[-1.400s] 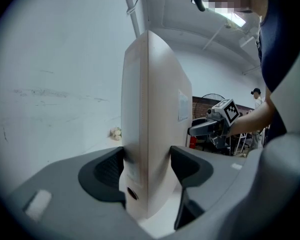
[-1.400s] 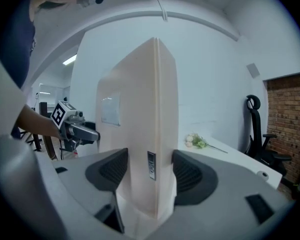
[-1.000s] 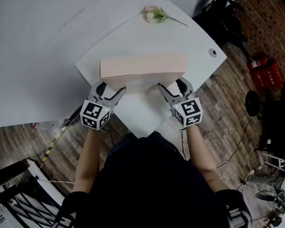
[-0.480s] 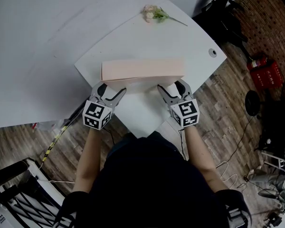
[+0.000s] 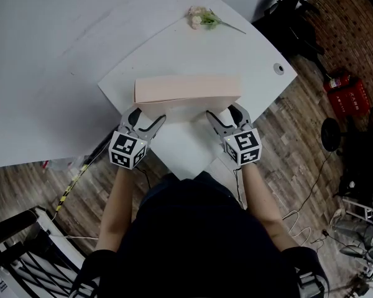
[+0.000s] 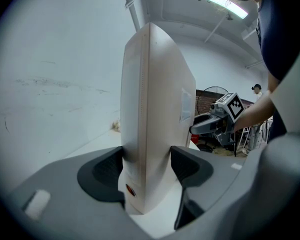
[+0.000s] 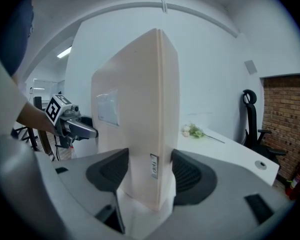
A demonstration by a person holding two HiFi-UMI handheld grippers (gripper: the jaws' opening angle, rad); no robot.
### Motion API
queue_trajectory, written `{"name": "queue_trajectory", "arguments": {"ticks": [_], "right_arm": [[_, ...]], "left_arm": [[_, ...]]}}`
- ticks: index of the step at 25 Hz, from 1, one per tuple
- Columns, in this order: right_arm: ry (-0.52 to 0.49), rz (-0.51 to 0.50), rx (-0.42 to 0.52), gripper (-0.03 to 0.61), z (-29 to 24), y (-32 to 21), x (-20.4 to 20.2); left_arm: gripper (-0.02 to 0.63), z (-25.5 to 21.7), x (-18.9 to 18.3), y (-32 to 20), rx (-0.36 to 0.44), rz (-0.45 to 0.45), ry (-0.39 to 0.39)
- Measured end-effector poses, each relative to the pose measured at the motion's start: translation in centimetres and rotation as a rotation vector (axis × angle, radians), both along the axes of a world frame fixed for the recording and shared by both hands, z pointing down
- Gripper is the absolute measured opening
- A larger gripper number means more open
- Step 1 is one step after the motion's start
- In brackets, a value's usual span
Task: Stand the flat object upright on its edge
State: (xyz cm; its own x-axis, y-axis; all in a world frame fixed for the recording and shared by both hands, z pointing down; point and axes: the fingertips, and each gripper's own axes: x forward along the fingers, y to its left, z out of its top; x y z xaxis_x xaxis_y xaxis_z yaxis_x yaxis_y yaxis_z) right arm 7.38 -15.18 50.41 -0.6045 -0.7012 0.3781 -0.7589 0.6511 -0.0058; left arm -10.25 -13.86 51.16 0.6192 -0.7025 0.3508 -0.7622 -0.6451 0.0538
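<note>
A flat pale pink box stands on its long edge on the white table. My left gripper is shut on its left end and my right gripper on its right end. In the left gripper view the box rises upright between the pads, which press on both faces at the left gripper. The right gripper view shows the box clamped the same way in the right gripper. Each view shows the other gripper at the far end.
A small flower sprig lies at the table's far corner. A round cable hole sits near the right edge. Beyond the table are a black office chair and a red object on the wooden floor.
The box's broad face looks a little narrower from above than a second ago, so it stands slightly more upright. Both grippers have stayed at its ends.
</note>
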Motion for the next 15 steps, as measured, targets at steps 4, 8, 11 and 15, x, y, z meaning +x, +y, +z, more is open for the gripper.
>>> {"name": "queue_trajectory", "arguments": {"ticks": [4,8,11,15], "right_arm": [[-0.008,-0.010,-0.004,0.282,0.02,0.14,-0.02],[-0.022,-0.035,-0.006,0.282,0.01,0.38,-0.13],[-0.043,-0.041,-0.010,0.282,0.02,0.45,-0.30],[-0.061,-0.040,-0.009,0.282,-0.04,0.48,-0.37]], "left_arm": [[0.302,-0.01,0.13,0.18,0.003,0.011,-0.002],[0.308,-0.02,0.30,0.43,0.006,0.022,0.000],[0.316,0.01,0.22,0.47,0.005,0.016,0.005],[0.330,-0.05,0.33,0.42,0.003,0.007,0.013]]}}
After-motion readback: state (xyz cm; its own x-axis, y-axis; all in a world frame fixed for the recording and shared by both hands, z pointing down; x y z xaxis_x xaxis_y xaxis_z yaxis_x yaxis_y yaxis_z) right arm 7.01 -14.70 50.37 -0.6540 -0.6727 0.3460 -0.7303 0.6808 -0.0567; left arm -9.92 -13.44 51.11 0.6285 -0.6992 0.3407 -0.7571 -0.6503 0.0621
